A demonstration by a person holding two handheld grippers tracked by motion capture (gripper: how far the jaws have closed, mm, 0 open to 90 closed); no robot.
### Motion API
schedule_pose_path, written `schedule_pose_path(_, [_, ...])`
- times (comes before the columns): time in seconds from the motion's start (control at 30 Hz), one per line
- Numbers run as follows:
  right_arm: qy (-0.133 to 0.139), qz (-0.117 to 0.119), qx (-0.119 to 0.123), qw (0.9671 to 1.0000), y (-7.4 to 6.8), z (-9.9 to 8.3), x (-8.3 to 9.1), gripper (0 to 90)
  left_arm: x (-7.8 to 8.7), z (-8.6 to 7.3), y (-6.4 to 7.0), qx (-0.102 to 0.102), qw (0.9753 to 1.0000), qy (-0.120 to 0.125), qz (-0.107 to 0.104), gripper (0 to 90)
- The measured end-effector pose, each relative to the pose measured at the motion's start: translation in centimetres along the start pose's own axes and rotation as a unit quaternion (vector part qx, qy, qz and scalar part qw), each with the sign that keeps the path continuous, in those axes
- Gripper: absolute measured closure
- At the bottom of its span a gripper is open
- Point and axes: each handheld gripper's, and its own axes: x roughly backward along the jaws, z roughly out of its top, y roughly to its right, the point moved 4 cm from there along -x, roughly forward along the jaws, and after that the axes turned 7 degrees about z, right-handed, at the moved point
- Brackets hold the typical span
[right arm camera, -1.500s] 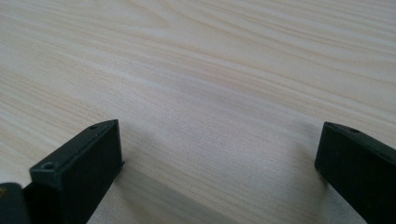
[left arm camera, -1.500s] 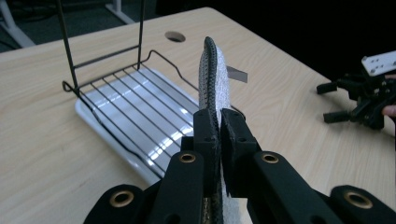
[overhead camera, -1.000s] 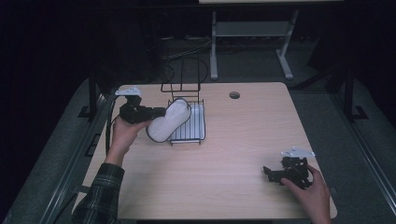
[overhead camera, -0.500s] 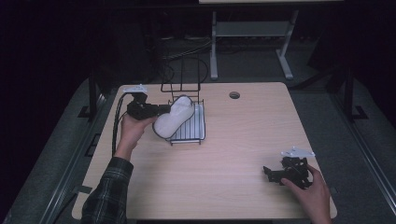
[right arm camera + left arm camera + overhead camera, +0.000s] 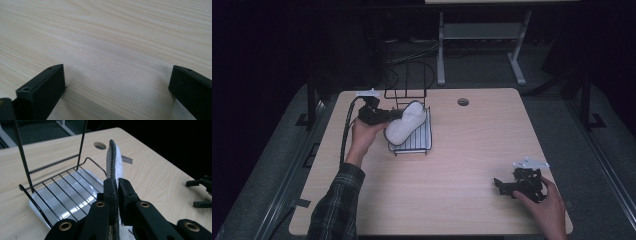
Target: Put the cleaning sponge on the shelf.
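The white plate [image 5: 404,128] is held edge-on above the wire rack [image 5: 414,142], tilted, at the rear left of the table [image 5: 472,150]. In the left gripper view its dark rim [image 5: 113,167] runs up between the jaws. The left gripper [image 5: 384,117] has its jaws clamped tight on that rim. The right gripper [image 5: 502,185] rests on the table near the front right corner, well apart from the rack, jaws spread wide with nothing between them.
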Motion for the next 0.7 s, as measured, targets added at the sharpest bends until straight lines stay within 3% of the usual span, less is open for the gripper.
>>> schedule_pose_path(0.23, [0.0,0.0,0.0,1.0,0.0,0.0,0.0,0.2,-1.0,-0.4,-0.4,0.012,0.9999,-0.006,0.006,84.5])
schedule_pose_path(0.7, [0.0,0.0,0.0,1.0,0.0,0.0,0.0,0.2,-1.4,-0.8,-1.0,-0.001,0.9991,-0.022,0.037,80.6])
